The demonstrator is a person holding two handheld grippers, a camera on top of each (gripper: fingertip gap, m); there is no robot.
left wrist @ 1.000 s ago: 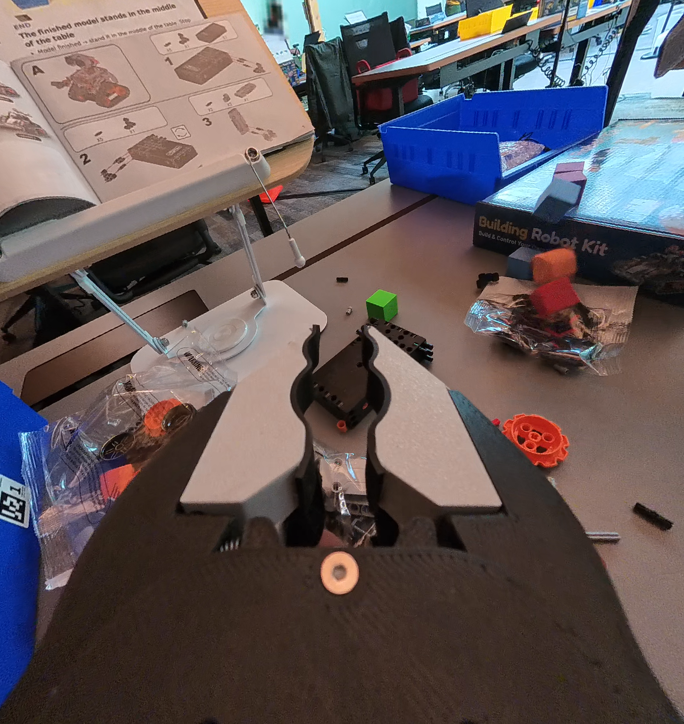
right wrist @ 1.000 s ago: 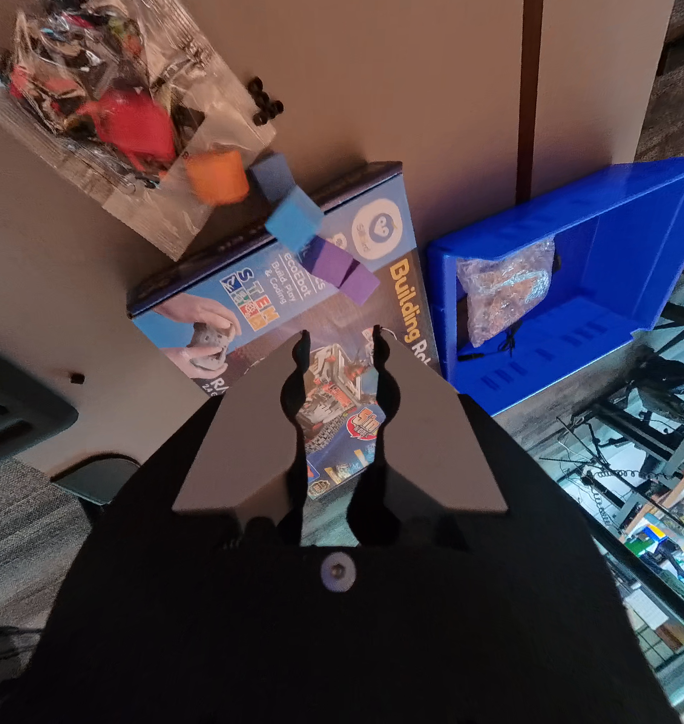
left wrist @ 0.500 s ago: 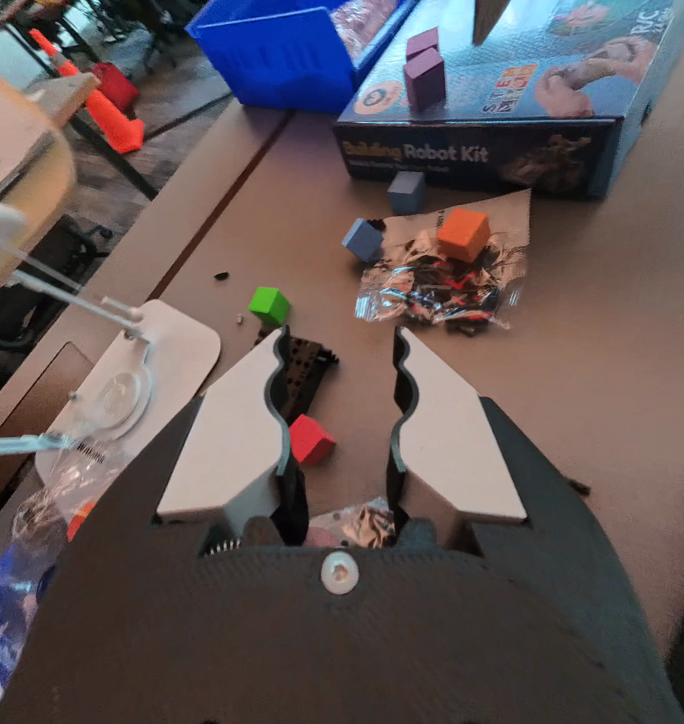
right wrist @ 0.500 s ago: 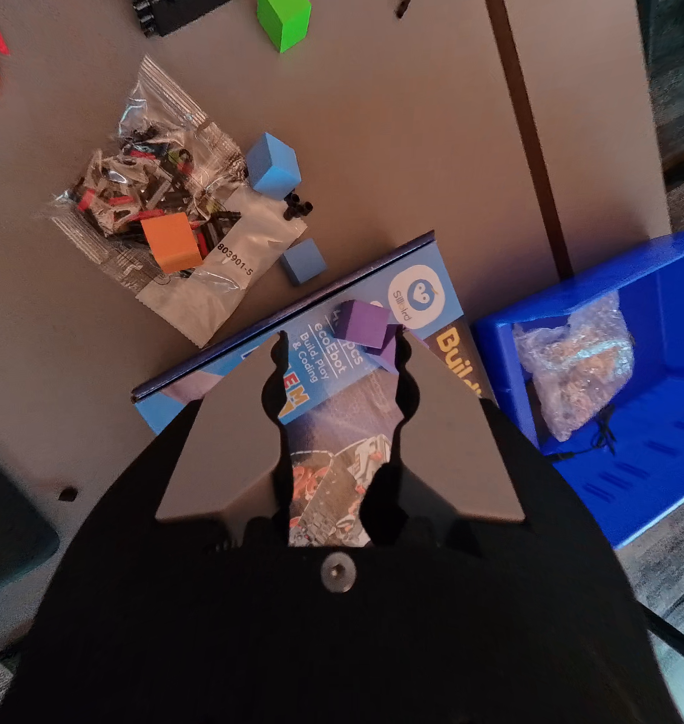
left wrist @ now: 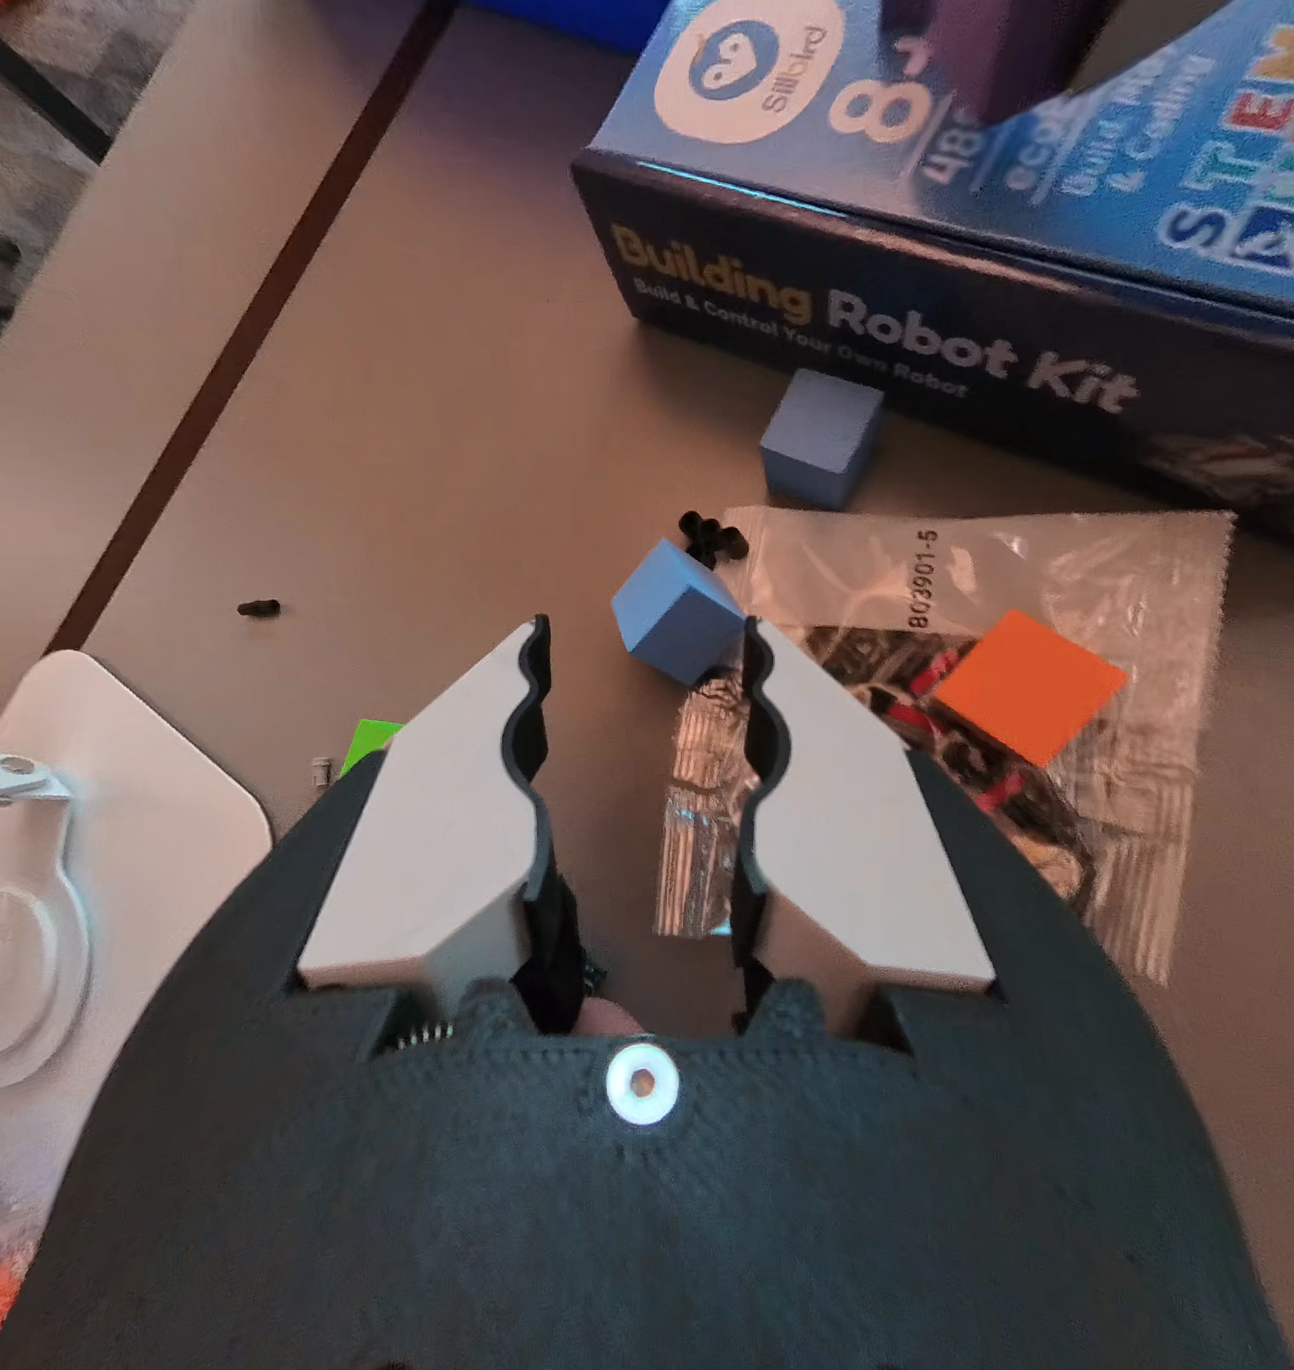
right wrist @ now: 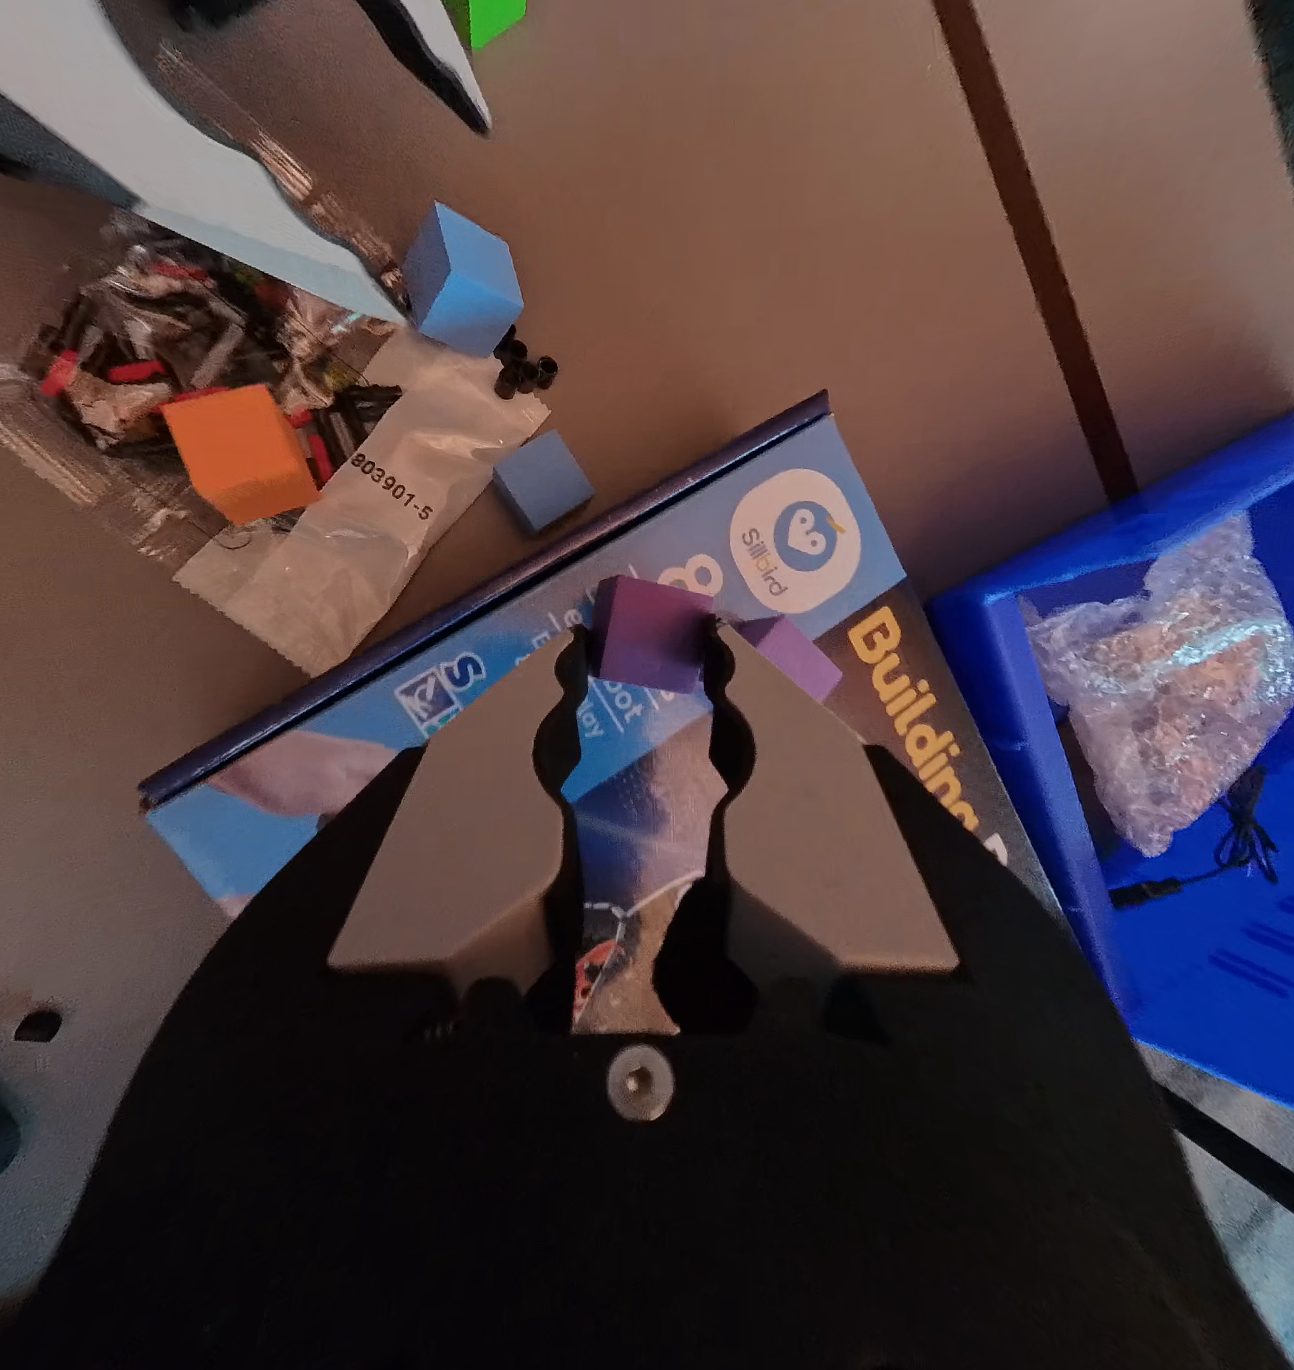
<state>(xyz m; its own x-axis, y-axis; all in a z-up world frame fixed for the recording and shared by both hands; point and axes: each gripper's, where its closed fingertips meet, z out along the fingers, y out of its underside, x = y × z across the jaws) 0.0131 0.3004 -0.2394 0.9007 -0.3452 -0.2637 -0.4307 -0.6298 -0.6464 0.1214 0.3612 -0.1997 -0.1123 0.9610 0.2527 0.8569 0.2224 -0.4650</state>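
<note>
My right gripper [right wrist: 648,643] pinches a purple cube [right wrist: 648,639] on the printed kit box [right wrist: 481,693]. My left gripper [left wrist: 648,630] gapes empty over the table [left wrist: 444,371], its right tip touching a blue cube [left wrist: 670,619] beside the numbered parts bag [left wrist: 1000,593].

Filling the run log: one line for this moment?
left gripper: open, by light blue cube | right gripper: around purple cube on box

We seem to be in a workshop or classroom lab — a plain brown tabletop [left wrist: 436,385] carries a printed blue cardboard construction-kit box [left wrist: 926,245], a clear plastic bag of small black and red parts [left wrist: 1000,712] and loose foam cubes, with a blue plastic storage bin [right wrist: 1185,815] alongside — all hobby-building gear.
</note>
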